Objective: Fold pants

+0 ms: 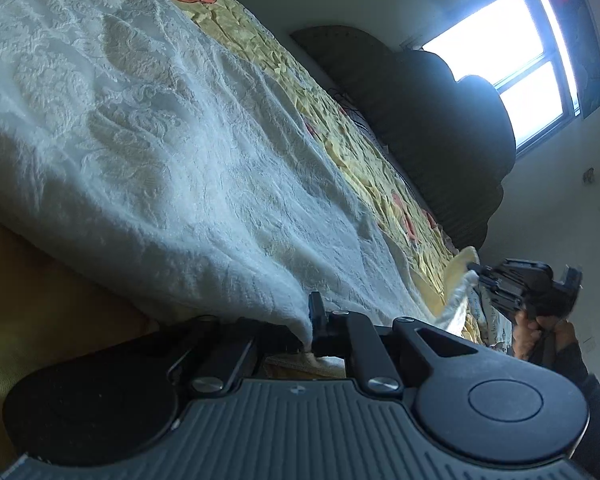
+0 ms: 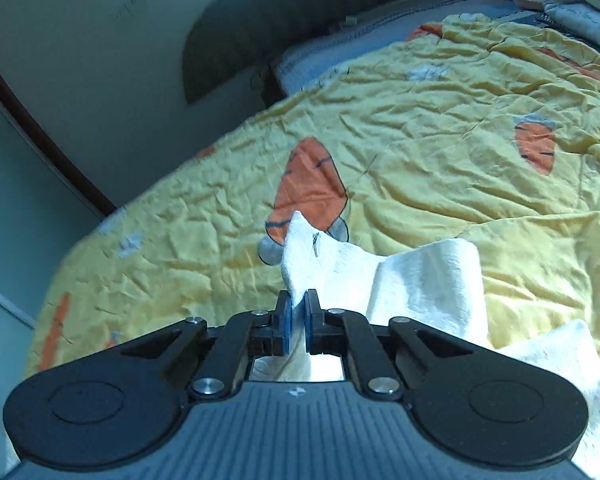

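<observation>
White textured pants (image 1: 148, 128) lie spread over a yellow quilt (image 1: 364, 136) printed with orange carrots. In the left wrist view my left gripper (image 1: 307, 330) is shut on the pants' near edge, and the cloth drapes over and hides one finger. Farther right, my right gripper (image 1: 475, 268) pinches another corner of the white cloth, with a person's hand (image 1: 540, 332) on its handle. In the right wrist view my right gripper (image 2: 298, 306) is shut on a raised corner of the pants (image 2: 424, 280), blue pads pressed on the fabric.
Dark cushions (image 1: 440, 128) are stacked at the far end of the bed below a bright window (image 1: 496, 56). Folded white bedding (image 2: 580, 0) sits on the bed's far right corner. The quilt (image 2: 440, 140) falls off the bed edge at the left, near a wall.
</observation>
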`<state>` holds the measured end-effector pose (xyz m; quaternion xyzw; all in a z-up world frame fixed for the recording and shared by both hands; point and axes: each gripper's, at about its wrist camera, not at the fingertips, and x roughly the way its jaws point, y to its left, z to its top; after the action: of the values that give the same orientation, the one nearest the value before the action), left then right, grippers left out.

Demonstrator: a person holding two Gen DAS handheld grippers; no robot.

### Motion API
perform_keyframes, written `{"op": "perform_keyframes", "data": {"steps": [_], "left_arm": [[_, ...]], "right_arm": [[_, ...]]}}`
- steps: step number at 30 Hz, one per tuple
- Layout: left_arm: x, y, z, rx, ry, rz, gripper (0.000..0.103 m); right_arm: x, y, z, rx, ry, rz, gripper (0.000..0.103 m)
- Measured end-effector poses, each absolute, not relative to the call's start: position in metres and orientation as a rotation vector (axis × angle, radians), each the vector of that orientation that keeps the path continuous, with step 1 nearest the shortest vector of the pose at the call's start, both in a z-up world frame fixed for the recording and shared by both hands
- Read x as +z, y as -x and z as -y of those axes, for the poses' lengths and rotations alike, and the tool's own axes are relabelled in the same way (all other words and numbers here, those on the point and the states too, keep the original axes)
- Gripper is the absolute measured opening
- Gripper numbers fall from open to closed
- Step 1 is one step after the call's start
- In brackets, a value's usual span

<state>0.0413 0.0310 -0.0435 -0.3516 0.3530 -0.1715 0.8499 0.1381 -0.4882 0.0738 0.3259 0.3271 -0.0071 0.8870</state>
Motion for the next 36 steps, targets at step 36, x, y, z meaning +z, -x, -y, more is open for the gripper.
{"op": "perform_keyframes", "data": {"steps": [36], "left_arm": [[-0.048,-0.043,-0.029,-0.370,0.745,-0.739,0.013]], "right_arm": [[-0.025,0.084,0.596,-0.254,-1.264,-0.397,0.030]]}}
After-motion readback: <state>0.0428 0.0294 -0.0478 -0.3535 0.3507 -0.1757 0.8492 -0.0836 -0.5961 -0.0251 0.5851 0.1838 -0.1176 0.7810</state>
